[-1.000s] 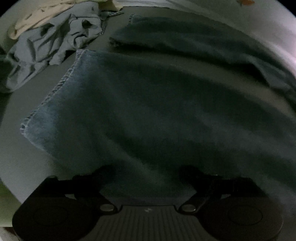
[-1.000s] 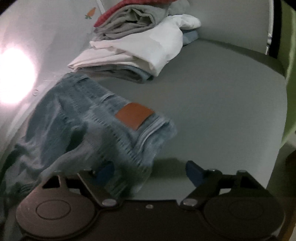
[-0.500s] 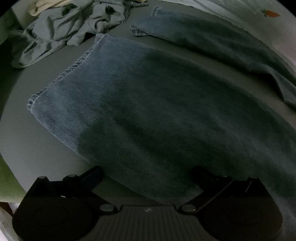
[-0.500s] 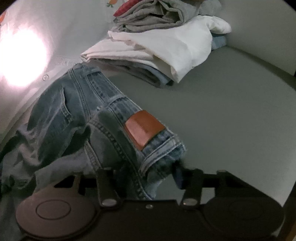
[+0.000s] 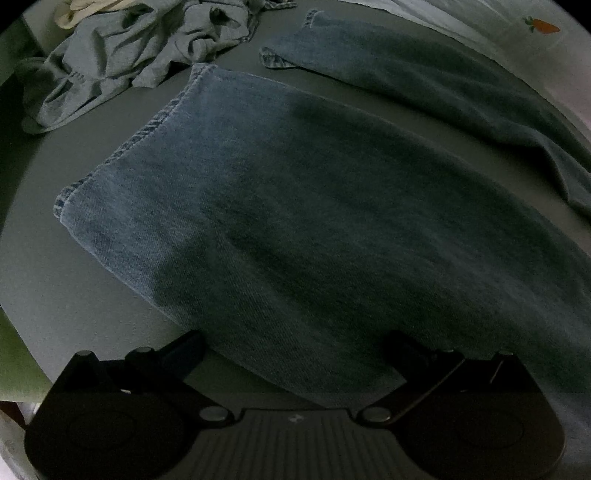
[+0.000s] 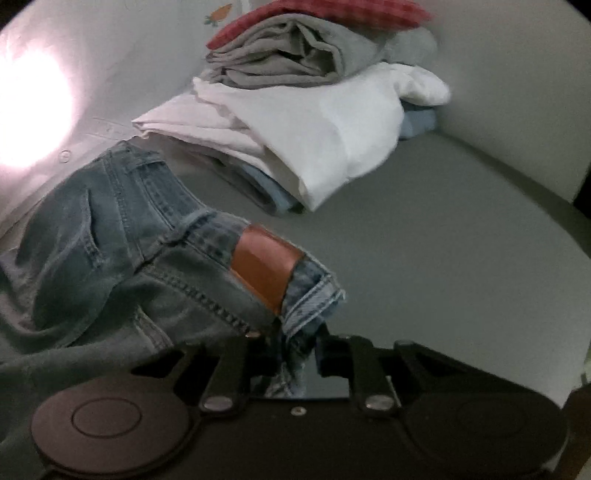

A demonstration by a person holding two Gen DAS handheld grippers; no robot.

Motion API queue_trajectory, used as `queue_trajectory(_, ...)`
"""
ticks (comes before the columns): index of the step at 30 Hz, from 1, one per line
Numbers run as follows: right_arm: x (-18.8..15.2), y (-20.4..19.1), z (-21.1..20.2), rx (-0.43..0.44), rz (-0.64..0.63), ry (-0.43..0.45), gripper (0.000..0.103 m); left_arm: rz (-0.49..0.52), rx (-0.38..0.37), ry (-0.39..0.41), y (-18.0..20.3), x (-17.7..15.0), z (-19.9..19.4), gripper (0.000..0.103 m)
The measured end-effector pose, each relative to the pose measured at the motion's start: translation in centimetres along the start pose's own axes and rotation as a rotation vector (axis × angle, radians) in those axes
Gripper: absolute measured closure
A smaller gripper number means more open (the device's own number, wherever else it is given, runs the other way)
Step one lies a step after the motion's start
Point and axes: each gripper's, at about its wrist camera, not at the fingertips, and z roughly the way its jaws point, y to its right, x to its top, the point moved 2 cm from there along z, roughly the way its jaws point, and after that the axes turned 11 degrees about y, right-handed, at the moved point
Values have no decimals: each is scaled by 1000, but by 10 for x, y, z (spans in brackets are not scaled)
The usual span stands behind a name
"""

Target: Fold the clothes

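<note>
A pair of blue jeans lies on a grey cushioned surface (image 5: 44, 288). In the left wrist view one leg (image 5: 295, 206) is spread flat, its hem at the left; the other leg (image 5: 424, 70) runs along the top right. My left gripper (image 5: 293, 345) points steeply down over the near edge of the flat leg, open wide, and its fingers do not press the denim. In the right wrist view my right gripper (image 6: 293, 350) is shut on the corner of the waistband (image 6: 310, 306), just below the brown leather patch (image 6: 266, 266).
A stack of folded clothes (image 6: 314, 122), white, grey, red and light blue, sits behind the waistband. A crumpled grey-blue garment (image 5: 129, 55) lies beyond the leg hems. A white sheet with a carrot print (image 5: 541, 26) borders the far side. Glare (image 6: 29, 110) washes out the left.
My right gripper went from wide open beside the waistband to shut on its corner, and the waistband now bunches up at the jaws. The left gripper rolled slightly and stayed open.
</note>
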Motion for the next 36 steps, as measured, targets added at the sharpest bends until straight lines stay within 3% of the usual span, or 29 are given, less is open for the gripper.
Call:
queue_trajectory(1,0,-2,-1,-15,-13,-1,81,0,0,0,0,0,1,0)
queue_trajectory(3,2,-6,-2,-47,-51,-6,65,0,-1,-1,1,1,2,0)
queue_trajectory(5,6,-9,-5,-74,-91,-9,56,1,-2,-1,1,1,2,0)
queue_trajectory(9,12,-28,-30,-58,-149,38,34,3,-3,-11,1,3,4,0)
queue_trajectory(11,11,-46,-45,-13,-165,54,24,5,-4,-21,0,5,5,0)
queue_trajectory(16,-16,-117,-78,197,-241,46,15,13,-8,-42,1,9,6,0)
queue_trajectory(18,-32,-151,-90,283,-271,55,5,16,-9,-42,1,9,6,0)
queue_trajectory(24,-89,-249,-111,522,-381,-53,1,32,-19,-35,1,7,5,0)
queue_trajectory(27,-114,-278,-115,583,-395,-134,1,61,-36,-45,1,7,5,0)
queue_trajectory(29,-127,-288,-115,582,-401,-178,0,89,-54,-64,1,9,6,0)
queue_trajectory(33,-139,-301,-118,507,-487,-162,0,161,-106,-119,0,13,8,0)
queue_trajectory(36,-135,-304,-118,474,-462,-188,0,188,-169,-150,-6,21,8,0)
